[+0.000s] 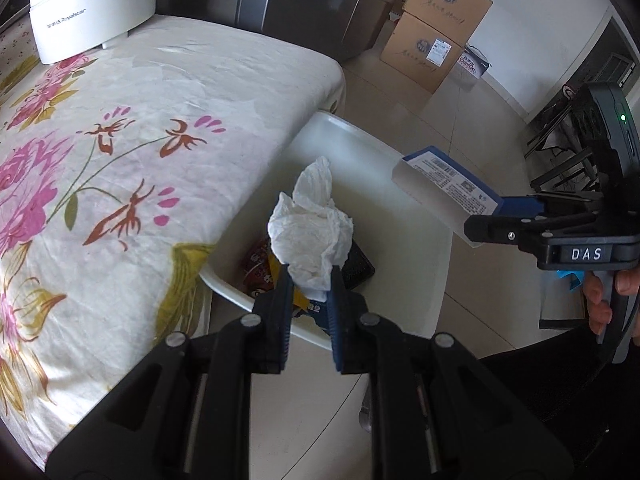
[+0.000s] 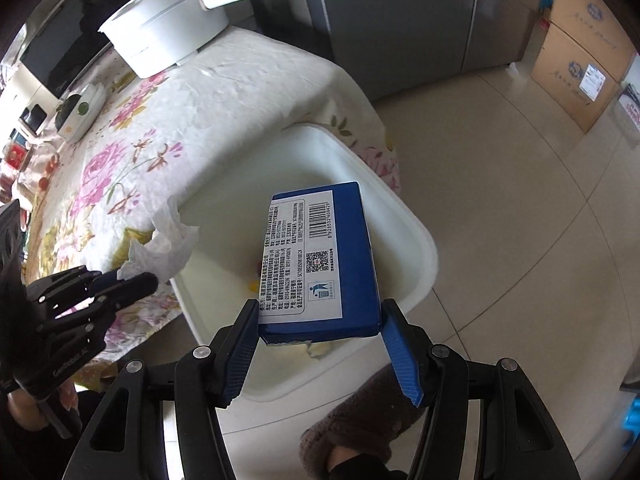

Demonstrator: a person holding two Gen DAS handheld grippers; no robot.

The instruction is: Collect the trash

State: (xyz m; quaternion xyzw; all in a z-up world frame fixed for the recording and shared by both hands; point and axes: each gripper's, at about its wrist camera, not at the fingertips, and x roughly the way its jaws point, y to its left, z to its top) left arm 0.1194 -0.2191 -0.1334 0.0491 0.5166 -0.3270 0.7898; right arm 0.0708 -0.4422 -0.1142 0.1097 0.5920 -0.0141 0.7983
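We could not read the wrappers (image 1: 260, 268) in the white bin (image 1: 420, 240), half hidden behind the crumpled tissue (image 1: 312, 224); the blue box (image 2: 320, 264) covered the bin's floor, and its fine print stayed illegible

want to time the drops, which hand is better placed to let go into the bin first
Right, probably. Its gripper holds the blue box squarely over the white bin, while the left gripper holds the tissue nearer the bin's table-side rim.
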